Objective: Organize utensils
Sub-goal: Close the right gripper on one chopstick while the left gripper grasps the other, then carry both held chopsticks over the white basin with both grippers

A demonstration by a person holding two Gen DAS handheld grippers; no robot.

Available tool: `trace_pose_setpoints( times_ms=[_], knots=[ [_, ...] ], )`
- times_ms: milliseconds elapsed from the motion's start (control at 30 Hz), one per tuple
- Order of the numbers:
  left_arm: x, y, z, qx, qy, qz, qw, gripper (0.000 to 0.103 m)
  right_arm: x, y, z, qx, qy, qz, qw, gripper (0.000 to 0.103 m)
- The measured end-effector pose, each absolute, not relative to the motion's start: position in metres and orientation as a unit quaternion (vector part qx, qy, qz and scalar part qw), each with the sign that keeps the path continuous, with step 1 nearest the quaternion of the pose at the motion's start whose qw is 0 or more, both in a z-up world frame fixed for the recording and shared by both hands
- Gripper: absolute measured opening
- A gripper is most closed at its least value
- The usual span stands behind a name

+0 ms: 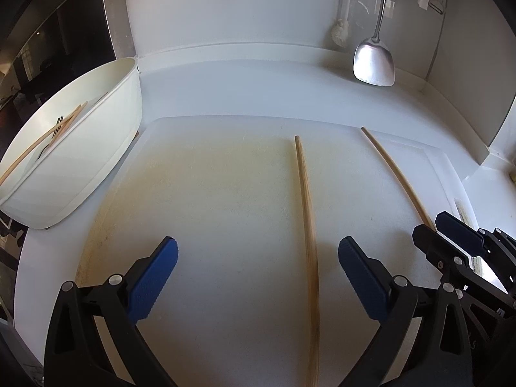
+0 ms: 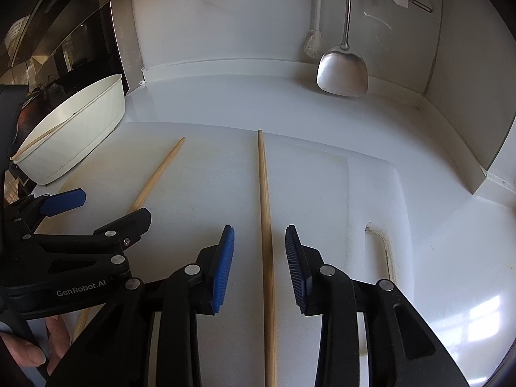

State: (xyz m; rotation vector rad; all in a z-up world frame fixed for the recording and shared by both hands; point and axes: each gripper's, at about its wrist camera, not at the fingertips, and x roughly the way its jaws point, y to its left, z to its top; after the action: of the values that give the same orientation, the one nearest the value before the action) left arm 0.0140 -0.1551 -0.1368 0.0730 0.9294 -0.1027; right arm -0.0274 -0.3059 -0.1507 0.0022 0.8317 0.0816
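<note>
I am holding my left gripper (image 1: pixel 258 251) wide apart over the white board (image 1: pixel 209 193), gripping nothing. One chopstick (image 1: pixel 306 213) is lying between its fingers, nearer the right pad (image 1: pixel 361 277), running from 6 o'clock, where the frame cuts it off, up toward 12. In the right view, my hand (image 2: pixel 35 345) and the left gripper's body are hiding the near end of this stick.

I am holding my right gripper (image 2: pixel 259 258) apart too, less widely, its pads on either side of the second chopstick (image 2: pixel 265 209) without touching it, as far as I can tell. That stick is running straight from 6 to 12 o'clock, its near end cut off at the bottom edge. From the left camera, the right gripper is covering its lower part at 4 o'clock.

Farther off at 10 o'clock, a white bin (image 1: pixel 106 148) is sitting just off the board's corner, holding more chopsticks (image 1: pixel 42 142) and something dark I cannot make out. At 1 o'clock, a steel spatula (image 1: pixel 374 61) is hanging against the back wall beside a white brush (image 1: pixel 340 32), their tops cut off.
</note>
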Motion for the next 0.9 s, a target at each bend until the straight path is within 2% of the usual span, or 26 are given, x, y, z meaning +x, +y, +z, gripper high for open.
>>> trace_pose_setpoints(
  times_ms=[167, 267, 333, 400, 433, 467, 500, 900],
  knots=[
    [0.008, -0.157, -0.135, 0.035, 0.440, -0.049, 0.896, 0.085, -0.031, -0.307, -0.152, -0.002, 0.397, 0.036, 0.917, 0.013],
    [0.009, -0.159, -0.133, 0.036, 0.446, -0.053, 0.893, 0.079, -0.031, -0.306, -0.154, -0.006, 0.394, 0.025, 0.919, 0.007],
    [0.009, -0.163, -0.131, 0.040, 0.446, -0.060, 0.892, 0.069, -0.031, -0.306, -0.154, -0.009, 0.392, 0.022, 0.920, 0.007],
    [0.007, -0.170, -0.128, 0.048, 0.443, -0.072, 0.892, 0.042, -0.030, -0.305, -0.154, -0.012, 0.393, 0.019, 0.919, 0.007],
    [0.005, -0.174, -0.127, 0.054, 0.441, -0.078, 0.892, 0.034, -0.030, -0.304, -0.154, -0.015, 0.393, 0.017, 0.919, 0.006],
    [0.004, -0.179, -0.127, 0.061, 0.439, -0.082, 0.893, 0.018, -0.031, -0.303, -0.154, -0.019, 0.392, 0.014, 0.919, 0.006],
    [0.003, -0.183, -0.127, 0.067, 0.438, -0.086, 0.892, 0.007, -0.031, -0.302, -0.154, -0.021, 0.391, 0.012, 0.920, 0.006],
    [-0.007, -0.161, -0.110, 0.013, 0.469, -0.104, 0.877, 0.007, -0.052, -0.308, -0.144, 0.049, 0.394, 0.020, 0.918, 0.006]
  ],
)
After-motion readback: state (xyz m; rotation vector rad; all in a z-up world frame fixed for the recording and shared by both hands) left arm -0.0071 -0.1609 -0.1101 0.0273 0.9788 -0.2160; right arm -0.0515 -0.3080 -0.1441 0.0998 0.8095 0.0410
